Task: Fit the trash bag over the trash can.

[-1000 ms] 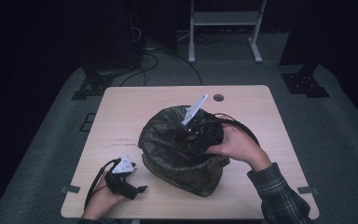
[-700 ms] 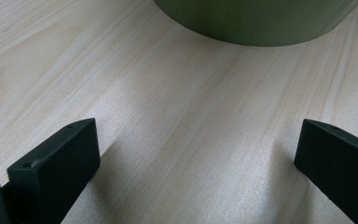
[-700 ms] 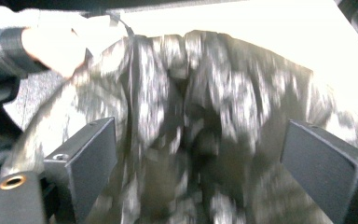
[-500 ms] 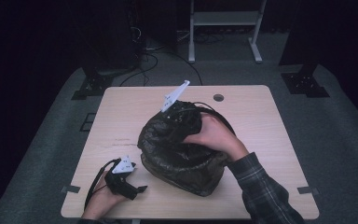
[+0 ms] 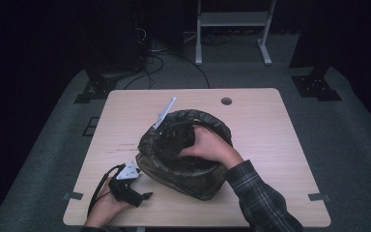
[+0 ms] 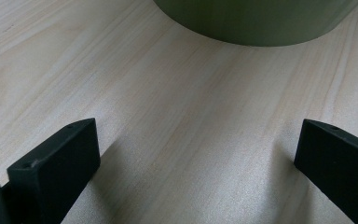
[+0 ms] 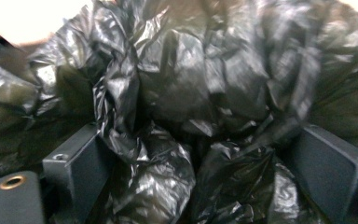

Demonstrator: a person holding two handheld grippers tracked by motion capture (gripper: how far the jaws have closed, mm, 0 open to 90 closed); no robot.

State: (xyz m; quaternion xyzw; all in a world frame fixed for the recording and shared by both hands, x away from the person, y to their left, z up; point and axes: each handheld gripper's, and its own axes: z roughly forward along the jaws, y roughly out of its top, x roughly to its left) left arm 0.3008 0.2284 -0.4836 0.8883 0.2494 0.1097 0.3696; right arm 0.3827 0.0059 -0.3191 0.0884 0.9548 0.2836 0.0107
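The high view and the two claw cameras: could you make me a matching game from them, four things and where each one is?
Things:
1. left claw
2. right claw
3. black plastic bag
4. round hole

Places or states:
A. lines the green bin
B. near the table's far edge
C. open, pushed into the bag's folds
D. open, low over bare wood beside the bin

Pairs: 1-D, 2-C, 3-A, 4-B

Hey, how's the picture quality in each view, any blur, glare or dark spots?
High view: table lit, surroundings nearly black. Left gripper view: sharp, soft jaw shadows on the wood. Right gripper view: black plastic liner smeared by motion blur at the right, with glare patches on its creases.
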